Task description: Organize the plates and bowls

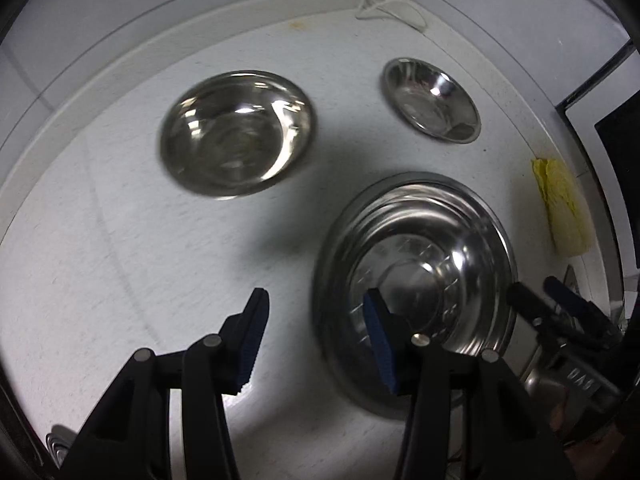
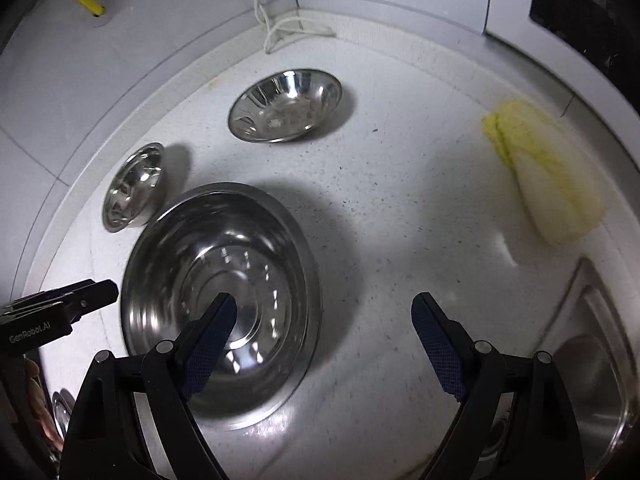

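Left tongs: the left tongs (image 1: pixel 316 344) are spread and pinch nothing; they hang over the desk (image 1: pixel 120 260) with one pad above the near side of the large bowl (image 1: pixel 420 276).
Right tongs: the right tongs (image 2: pixel 324 344) are also spread wide and empty; the left pad is over the inside of the large bowl (image 2: pixel 220 308), the right pad over the bare desk (image 2: pixel 400 200).
Large bowl: it stands upright nearest to both tongs, toward the front edge of the desk, and seems to hold nested pieces; the blur does not let me count them.
Medium bowl: the medium bowl (image 1: pixel 236 136) stands alone near the back edge, close to the left side; in the right wrist view it (image 2: pixel 132 188) is just beside the large bowl.
Small bowl: the small bowl (image 1: pixel 432 100) stands near the back corner, well apart from the others; it is clear in the right view (image 2: pixel 286 106).
Other things: a piece of cabbage (image 2: pixel 548 176) lies near the right edge, by the sink (image 2: pixel 592 344); a white cord (image 2: pixel 280 28) lies at the back corner.
Step in hand: I judge the next bowl must be fetched and stacked into the large one.
How to do well: take the medium bowl first, so the sizes nest in order. Pinch the rim with one pad inside and one outside, because the steel is slippery. Lift straight up, then lower it centred and level.
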